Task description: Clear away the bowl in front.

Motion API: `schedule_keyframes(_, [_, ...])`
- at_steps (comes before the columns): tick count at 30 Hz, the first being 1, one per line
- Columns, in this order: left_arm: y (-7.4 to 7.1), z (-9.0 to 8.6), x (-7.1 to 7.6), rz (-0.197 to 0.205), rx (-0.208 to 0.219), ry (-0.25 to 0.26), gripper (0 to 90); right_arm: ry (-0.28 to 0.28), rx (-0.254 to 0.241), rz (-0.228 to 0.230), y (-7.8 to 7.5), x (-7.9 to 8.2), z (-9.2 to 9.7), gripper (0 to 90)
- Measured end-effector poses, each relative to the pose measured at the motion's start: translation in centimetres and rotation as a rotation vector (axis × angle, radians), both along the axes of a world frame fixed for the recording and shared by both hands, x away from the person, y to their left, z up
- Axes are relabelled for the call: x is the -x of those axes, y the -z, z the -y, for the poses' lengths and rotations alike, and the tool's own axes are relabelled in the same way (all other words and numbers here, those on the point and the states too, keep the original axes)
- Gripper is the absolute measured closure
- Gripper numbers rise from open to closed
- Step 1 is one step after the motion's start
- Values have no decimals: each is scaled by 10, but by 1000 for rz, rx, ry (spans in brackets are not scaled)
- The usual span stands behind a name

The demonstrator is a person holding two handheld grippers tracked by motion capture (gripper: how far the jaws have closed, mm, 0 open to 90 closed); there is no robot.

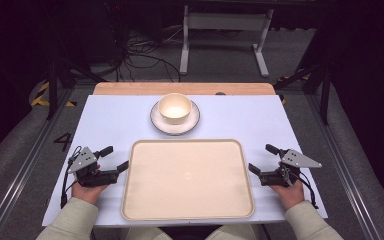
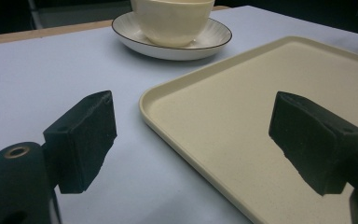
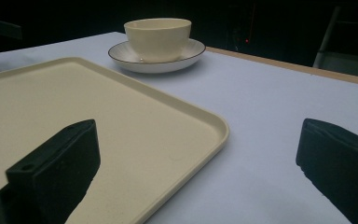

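Two released tongs, left [image 1: 115, 157] and right [image 1: 262, 159], flanking one tray [image 1: 188, 214]; beyond, one bowl [image 1: 175, 107] on one saucer [image 1: 156, 119]

A lab or recording rig is suggested: the counter [image 1: 115, 120] is framed by metal rails [image 1: 25, 165], cables [image 1: 140, 57] are strewn over a grey floor [image 1: 220, 60], and hazard tape [image 1: 42, 95] is seen amid dark surroundings.

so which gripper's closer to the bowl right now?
Left, slightly. The left gripper sits at the tray's left edge, below-left of the bowl. The right gripper is at the tray's right edge, below-right and a bit farther. Both are open and apart from it.
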State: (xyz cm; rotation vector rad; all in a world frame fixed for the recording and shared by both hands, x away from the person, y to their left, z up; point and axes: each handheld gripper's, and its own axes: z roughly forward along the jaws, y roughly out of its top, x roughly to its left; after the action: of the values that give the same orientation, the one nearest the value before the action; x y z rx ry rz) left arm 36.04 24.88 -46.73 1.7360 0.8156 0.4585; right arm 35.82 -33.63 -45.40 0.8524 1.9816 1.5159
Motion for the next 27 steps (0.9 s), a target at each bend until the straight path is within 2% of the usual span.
schedule_keyframes(9, [0, 1, 0, -1, -1, -2, 157, 6, -20, 6, 0, 0, 3, 0])
schedule_keyframes(20, [0, 1, 0, 0, -3, -4, 157, 38, -73, 4, 0, -1, 8, 0])
schedule_keyframes(27, [-3, 2, 1, 4, 2, -2, 158, 44, -83, 2, 0, -1, 8, 0])
